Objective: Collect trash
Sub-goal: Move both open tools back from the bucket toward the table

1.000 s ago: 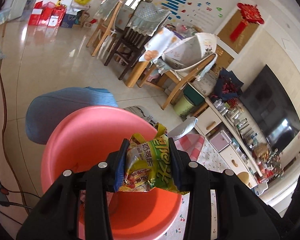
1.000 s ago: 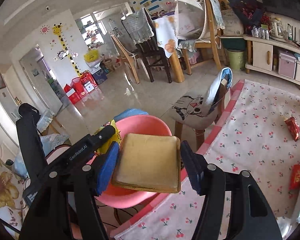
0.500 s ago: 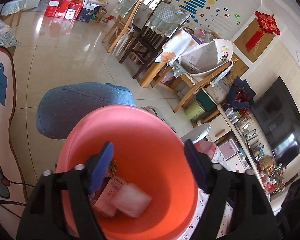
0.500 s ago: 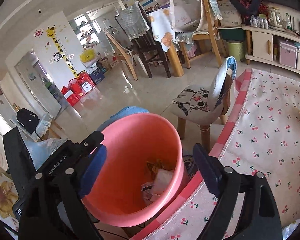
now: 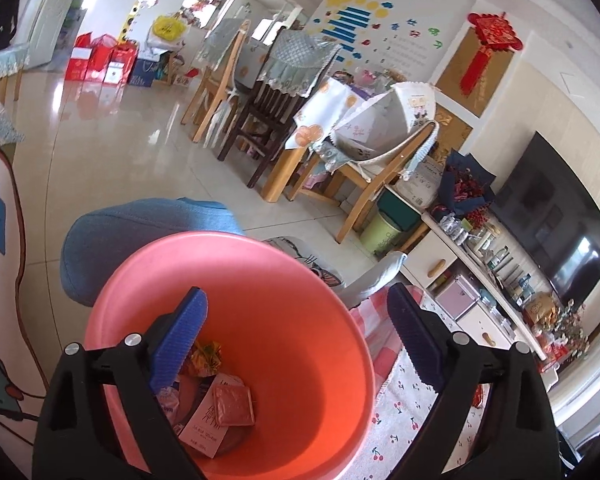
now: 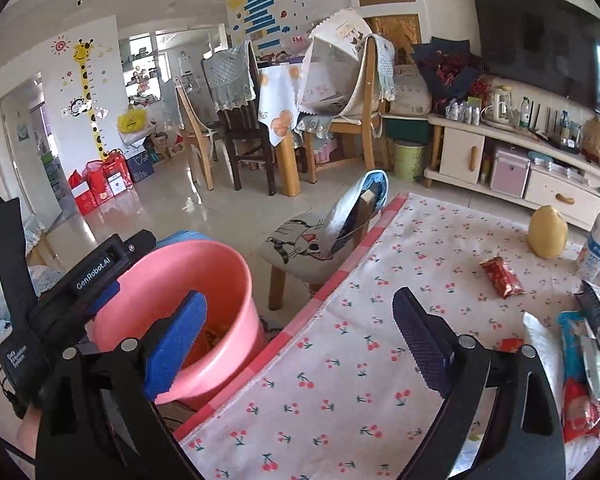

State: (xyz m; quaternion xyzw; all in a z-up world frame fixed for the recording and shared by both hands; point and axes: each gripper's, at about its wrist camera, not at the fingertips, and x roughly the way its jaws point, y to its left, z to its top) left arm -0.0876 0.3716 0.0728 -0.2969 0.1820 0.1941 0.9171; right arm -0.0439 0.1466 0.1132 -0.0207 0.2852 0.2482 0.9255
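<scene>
We note both grippers' fingers just spread wide and empty, left gripper (image 5: 296, 340) over the pink bucket (image 5: 300, 280), right gripper (image 6: 300, 340) over the bench (image 6: 440, 240).

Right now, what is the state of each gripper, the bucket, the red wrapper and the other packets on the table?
left gripper: open, empty, over the bucket; jaws have just been opening.
right gripper: open, empty, over the table edge; jaws have just been opening.
bucket: upright, holds several packets.
red wrapper: lying on the tablecloth, not collected.
pile of packets: at the table's right edge, not collected.
</scene>
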